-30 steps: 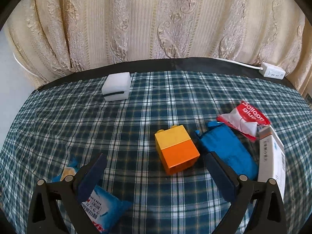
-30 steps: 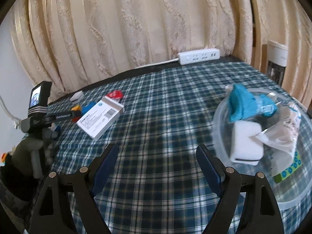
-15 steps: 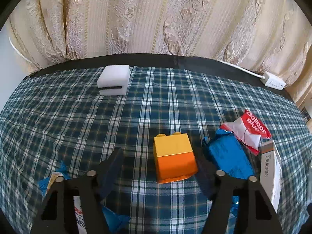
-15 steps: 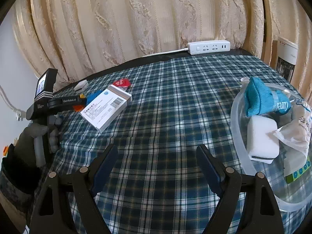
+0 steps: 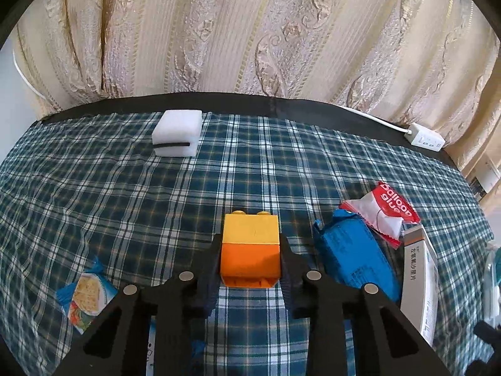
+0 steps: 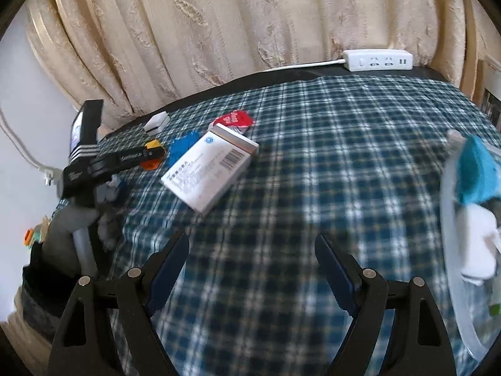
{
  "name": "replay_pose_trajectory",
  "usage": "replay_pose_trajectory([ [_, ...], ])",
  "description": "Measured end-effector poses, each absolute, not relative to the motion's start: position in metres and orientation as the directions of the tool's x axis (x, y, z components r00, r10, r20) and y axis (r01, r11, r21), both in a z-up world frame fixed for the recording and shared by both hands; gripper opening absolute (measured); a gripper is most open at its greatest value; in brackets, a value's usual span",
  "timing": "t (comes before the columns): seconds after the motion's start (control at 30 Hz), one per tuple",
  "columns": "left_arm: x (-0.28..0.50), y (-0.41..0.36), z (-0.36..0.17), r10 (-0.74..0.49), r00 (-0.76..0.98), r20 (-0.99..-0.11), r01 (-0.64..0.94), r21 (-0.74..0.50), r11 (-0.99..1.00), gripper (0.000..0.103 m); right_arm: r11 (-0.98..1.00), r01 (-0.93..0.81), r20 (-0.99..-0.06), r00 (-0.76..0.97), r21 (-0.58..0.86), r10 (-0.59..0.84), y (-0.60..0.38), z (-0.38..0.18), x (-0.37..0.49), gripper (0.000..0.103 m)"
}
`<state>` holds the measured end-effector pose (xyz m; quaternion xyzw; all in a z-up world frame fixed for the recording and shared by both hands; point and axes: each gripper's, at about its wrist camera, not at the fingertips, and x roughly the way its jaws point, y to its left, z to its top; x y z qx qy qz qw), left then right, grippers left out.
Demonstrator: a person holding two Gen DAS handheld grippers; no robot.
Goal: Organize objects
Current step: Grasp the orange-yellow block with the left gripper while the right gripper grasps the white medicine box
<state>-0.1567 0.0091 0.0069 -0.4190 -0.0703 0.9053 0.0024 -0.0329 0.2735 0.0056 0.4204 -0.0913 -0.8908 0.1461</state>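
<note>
Orange-and-yellow plastic, the stacked toy brick (image 5: 249, 246) sits clamped between the left gripper (image 5: 249, 261), whose jaws have just been closing onto its flat sides; it rests on the plaid cloth (image 5: 125, 194), just left of the blue snack packet (image 5: 355, 258); likely light, rigid and smooth, best held low on the orange half; the right gripper (image 6: 252, 264) hangs spread and empty; the clear bowl (image 6: 451, 250) is cut off and blurred.
</note>
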Motion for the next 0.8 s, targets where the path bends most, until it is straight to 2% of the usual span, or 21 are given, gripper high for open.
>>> replay_pose_trajectory([
  [0.23, -0.154, 0.006, 0.009, 0.059, -0.656, -0.752, 0.062, -0.131, -0.989, 0.033, -0.915, 0.182, -0.722, -0.568, 0.359, -0.396, 0.241, 0.003, -0.075, 0.084],
  [0.5, -0.15, 0.013, 0.011, 0.038, -0.671, -0.741, 0.048, -0.094, -0.994, 0.033, -0.888, 0.086, -0.716, -0.559, 0.451, -0.417, 0.233, -0.009, -0.118, 0.085],
  [0.8, -0.152, 0.007, 0.009, 0.05, -0.659, -0.751, 0.069, -0.127, -0.99, 0.033, -0.904, 0.057, -0.729, -0.57, 0.424, -0.378, 0.217, -0.013, -0.132, 0.086],
])
